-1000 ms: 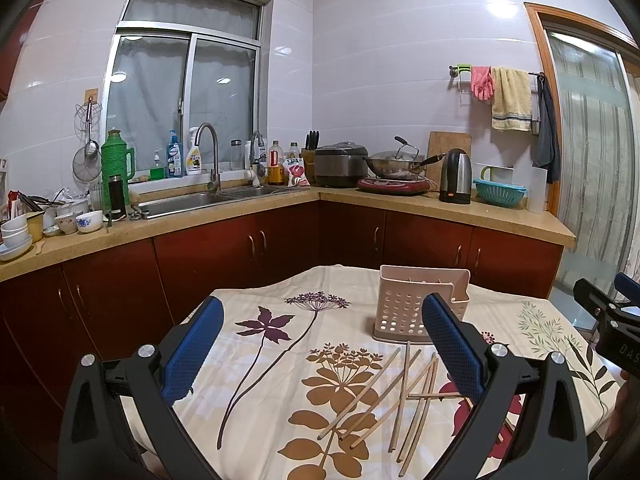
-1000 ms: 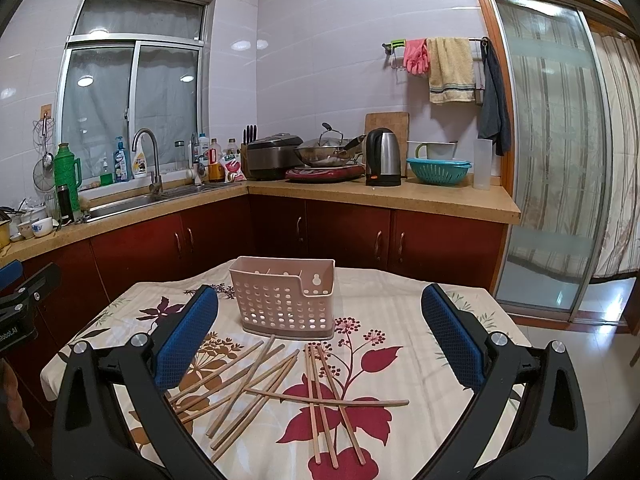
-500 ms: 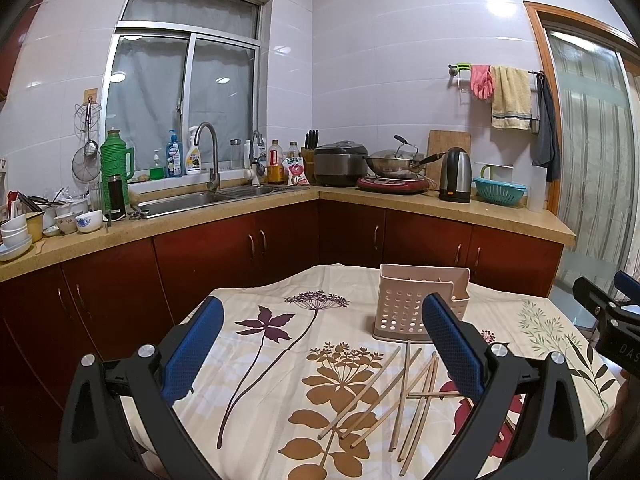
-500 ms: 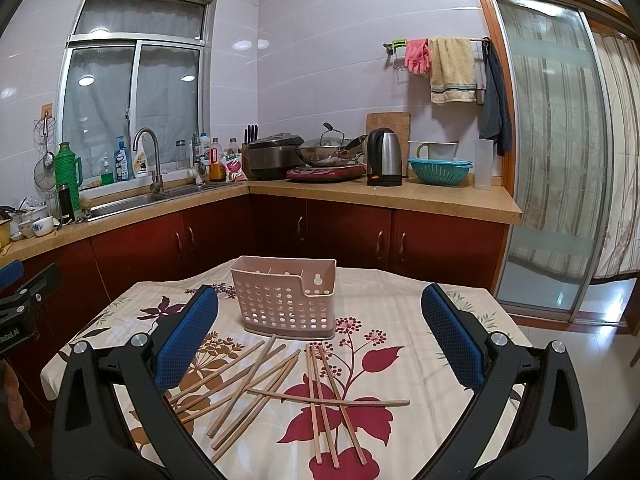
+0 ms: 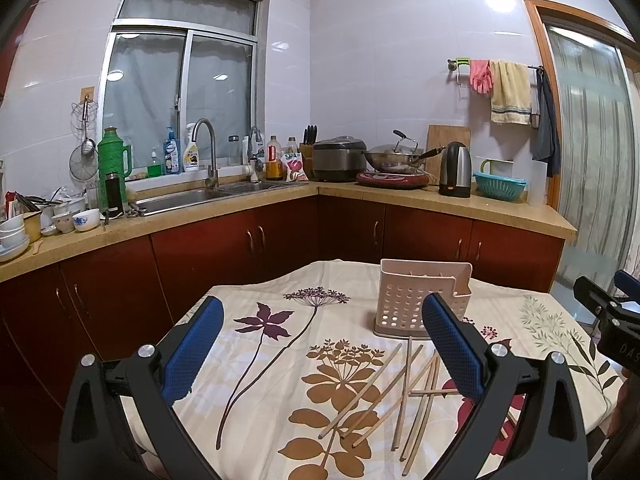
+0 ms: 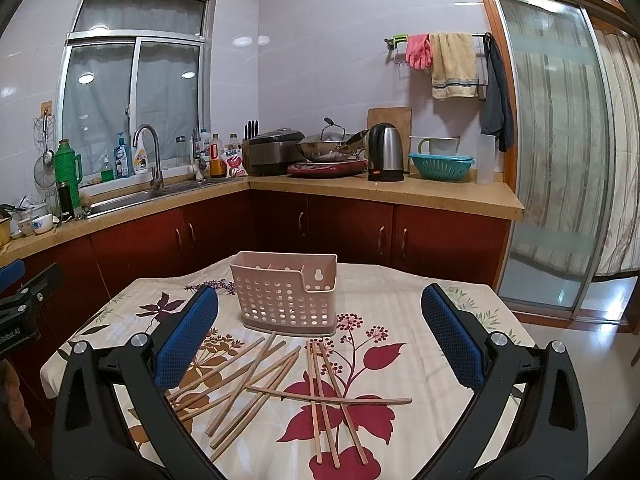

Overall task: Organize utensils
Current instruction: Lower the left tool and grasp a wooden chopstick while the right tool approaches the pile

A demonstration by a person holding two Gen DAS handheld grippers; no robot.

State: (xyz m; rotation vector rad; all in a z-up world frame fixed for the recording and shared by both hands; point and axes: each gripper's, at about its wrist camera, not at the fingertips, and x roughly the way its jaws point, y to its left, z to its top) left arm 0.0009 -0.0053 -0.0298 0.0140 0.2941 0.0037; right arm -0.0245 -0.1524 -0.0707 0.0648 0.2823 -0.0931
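Several wooden chopsticks [image 6: 276, 380] lie scattered and crossed on the floral tablecloth [image 6: 400, 308], just in front of a pink perforated utensil holder [image 6: 286, 292] that stands upright. From the left wrist the same chopsticks [image 5: 400, 392] and holder [image 5: 416, 296] sit to the right of centre. My right gripper [image 6: 320, 312] hangs open above the chopsticks, nothing between its blue pads. My left gripper [image 5: 322, 320] is open too, over bare cloth left of the pile. Each gripper shows at the edge of the other's view.
The table [image 5: 256, 320] is small, with its edges close on every side. Behind it runs a kitchen counter [image 6: 380, 192] with red cabinets, a sink [image 5: 192, 196], a kettle [image 6: 386, 152] and a wok. A glass sliding door [image 6: 560, 160] is on the right.
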